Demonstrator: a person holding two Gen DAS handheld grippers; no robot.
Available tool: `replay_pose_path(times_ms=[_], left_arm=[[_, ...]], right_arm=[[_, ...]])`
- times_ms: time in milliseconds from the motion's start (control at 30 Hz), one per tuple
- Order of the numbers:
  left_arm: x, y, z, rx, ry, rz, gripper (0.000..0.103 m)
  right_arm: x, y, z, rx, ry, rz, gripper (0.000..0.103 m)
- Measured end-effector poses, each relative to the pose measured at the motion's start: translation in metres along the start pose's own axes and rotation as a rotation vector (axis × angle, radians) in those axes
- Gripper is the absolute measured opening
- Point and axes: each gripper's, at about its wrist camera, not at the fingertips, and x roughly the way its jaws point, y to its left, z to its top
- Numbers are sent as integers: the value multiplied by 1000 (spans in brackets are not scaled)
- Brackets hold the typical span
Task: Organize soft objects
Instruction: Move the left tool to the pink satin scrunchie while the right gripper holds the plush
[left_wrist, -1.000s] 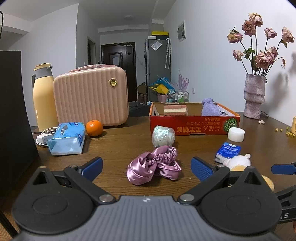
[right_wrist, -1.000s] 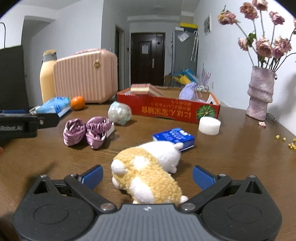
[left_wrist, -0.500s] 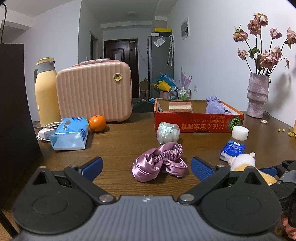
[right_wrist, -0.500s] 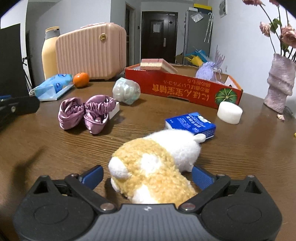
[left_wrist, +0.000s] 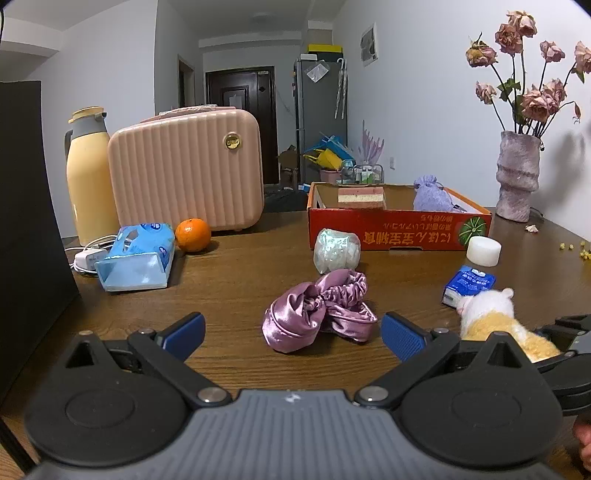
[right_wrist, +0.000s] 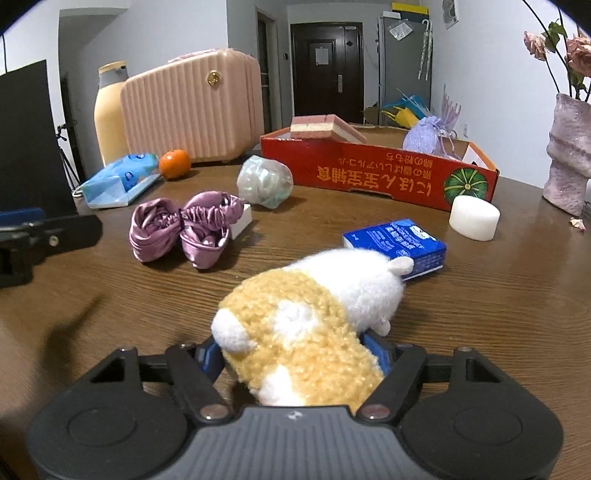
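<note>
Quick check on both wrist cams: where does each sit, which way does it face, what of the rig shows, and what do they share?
Left wrist: on the left hand-held gripper, low over the table, facing the scrunchie; open jaws show.
Right wrist: on the right hand-held gripper, tilted down at the plush; its jaws have just been closing and now press it.
Shared: scrunchie, plush, red box, suitcase.

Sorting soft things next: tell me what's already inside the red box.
Inside the red box: a layered pink sponge and a lilac drawstring pouch. The box's front wall hides its floor, so anything lower is unseen.
</note>
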Motion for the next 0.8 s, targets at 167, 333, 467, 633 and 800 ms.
replay_pose_path(times_ms=[167, 333, 467, 633, 800], left_arm=[[4, 0, -1, 2, 12, 6, 103], [8, -1, -2, 2, 25, 18, 103], [12, 0, -3, 0, 38, 31, 103], [19, 0, -4, -2, 57, 33, 103], [24, -3, -5, 10, 71, 29, 103]], right_arm=[[-9, -1, 0, 0, -50, -1, 72], [-20, -5, 1, 14, -107, -11, 72], [-26, -9, 2, 15, -143, -25, 72], [-33, -16, 4, 19, -197, -50, 72], [-39, -28, 5, 38, -239, -79, 72]])
